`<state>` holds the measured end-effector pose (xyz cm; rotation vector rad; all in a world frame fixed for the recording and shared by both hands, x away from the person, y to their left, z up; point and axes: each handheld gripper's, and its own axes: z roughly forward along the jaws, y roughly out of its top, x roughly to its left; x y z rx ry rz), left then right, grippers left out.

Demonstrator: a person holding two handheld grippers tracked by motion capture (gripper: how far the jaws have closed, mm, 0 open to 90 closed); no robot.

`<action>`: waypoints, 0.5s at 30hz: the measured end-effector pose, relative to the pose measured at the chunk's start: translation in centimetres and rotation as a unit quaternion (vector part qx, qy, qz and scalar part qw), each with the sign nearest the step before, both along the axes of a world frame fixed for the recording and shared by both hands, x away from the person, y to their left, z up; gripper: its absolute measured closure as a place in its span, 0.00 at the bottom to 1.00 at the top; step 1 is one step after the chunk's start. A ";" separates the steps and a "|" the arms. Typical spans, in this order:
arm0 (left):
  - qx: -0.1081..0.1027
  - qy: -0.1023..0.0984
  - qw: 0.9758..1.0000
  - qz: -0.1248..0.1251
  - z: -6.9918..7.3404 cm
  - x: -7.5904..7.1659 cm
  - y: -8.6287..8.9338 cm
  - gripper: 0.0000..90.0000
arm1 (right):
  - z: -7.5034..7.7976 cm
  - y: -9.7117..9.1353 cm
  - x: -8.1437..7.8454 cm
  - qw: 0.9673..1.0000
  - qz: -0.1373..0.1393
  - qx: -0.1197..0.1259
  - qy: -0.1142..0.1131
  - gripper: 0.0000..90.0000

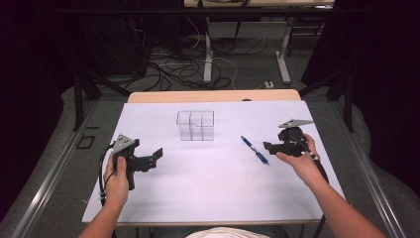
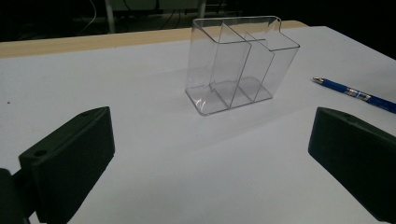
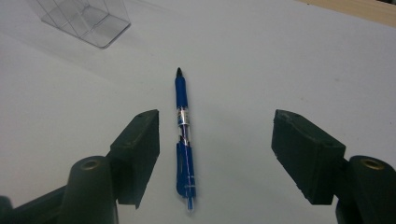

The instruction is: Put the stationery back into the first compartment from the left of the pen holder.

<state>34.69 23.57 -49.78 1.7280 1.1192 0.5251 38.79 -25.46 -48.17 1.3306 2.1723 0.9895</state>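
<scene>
A white desk (image 1: 208, 188) sits in a dark room with cables on the floor behind it. Going left to right, I have my left gripper (image 1: 157, 154) near the left edge, its fingers released and spread wide with nothing between them, pointed toward the clear organizer (image 1: 195, 125) standing upright at the middle back, its compartments empty. Right of that lies the blue pen (image 1: 255, 149), flat on the desk, and just beyond it my right gripper (image 1: 267, 147). In the right gripper view the pen (image 3: 184, 135) runs lengthwise away from me, its long axis parallel to the 2 fingers, lying close beside the left finger (image 3: 137, 149) and well apart from the other. These fingers are open, not pressing it. I judge the right hand is the nearer 1 by far.
</scene>
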 end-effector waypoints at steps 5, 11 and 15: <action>-0.003 -0.002 1.000 0.005 0.0 0.0 0.3 0.00 | 0.2 1.0 1.0 1.000 0.018 -0.015 0.015 0.40; -0.006 0.001 1.000 0.008 0.0 0.1 0.5 0.00 | 0.6 2.4 2.3 0.998 0.031 -0.038 0.029 0.40; -0.007 0.001 1.000 0.009 0.0 0.1 0.6 0.00 | 0.7 3.2 3.3 0.997 0.038 -0.052 0.041 0.42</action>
